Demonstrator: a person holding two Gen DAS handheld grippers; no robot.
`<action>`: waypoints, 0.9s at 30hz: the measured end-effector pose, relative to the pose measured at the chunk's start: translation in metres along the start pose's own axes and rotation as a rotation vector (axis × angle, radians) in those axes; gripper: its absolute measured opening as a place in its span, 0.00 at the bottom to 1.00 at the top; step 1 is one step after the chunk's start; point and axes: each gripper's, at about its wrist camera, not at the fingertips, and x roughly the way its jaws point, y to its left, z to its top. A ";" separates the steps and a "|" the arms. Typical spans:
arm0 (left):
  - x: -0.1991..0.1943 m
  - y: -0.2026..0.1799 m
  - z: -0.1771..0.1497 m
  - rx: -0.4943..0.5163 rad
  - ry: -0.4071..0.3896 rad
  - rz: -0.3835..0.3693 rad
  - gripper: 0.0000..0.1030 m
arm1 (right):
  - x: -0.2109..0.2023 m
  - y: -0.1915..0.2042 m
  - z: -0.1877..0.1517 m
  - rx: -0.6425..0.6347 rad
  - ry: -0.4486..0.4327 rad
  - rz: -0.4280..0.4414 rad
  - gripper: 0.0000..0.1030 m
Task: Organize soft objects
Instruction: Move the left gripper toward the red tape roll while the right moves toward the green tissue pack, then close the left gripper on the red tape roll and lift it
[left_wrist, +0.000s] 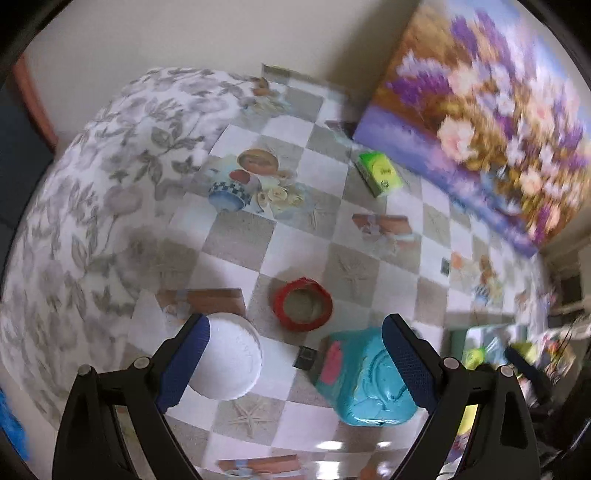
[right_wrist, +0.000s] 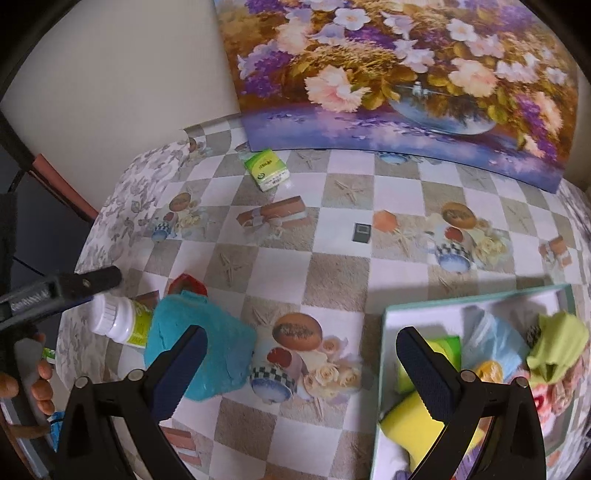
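A teal soft object (left_wrist: 365, 380) with a pink patch lies on the checkered tablecloth; in the right wrist view the teal object (right_wrist: 207, 343) sits at the left. My left gripper (left_wrist: 295, 365) is open above the table. Its right finger overlaps the teal object and its left finger overlaps a white bottle (left_wrist: 229, 358). My right gripper (right_wrist: 303, 373) is open, with nothing between its fingers, spanning from the teal object to a pale green box (right_wrist: 384, 332). That box holds a yellow sponge (right_wrist: 410, 424), a green cloth (right_wrist: 557, 347) and a light blue piece (right_wrist: 491, 336).
A red tape roll (left_wrist: 303, 304) and a small black item (left_wrist: 306, 357) lie between the bottle and the teal object. A green tissue pack (right_wrist: 264, 168) sits near a flower painting (right_wrist: 406, 74) leaning on the wall. A hand (right_wrist: 37, 380) shows at the lower left.
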 end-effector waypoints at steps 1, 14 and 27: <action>0.004 -0.004 0.005 0.026 0.018 0.018 0.92 | 0.003 0.000 0.004 0.003 0.009 0.013 1.00; 0.071 -0.026 0.047 0.111 0.235 0.061 0.91 | 0.037 0.007 0.062 -0.021 0.096 0.014 1.00; 0.128 -0.023 0.044 0.095 0.408 0.100 0.76 | 0.068 0.005 0.075 -0.029 0.161 -0.016 1.00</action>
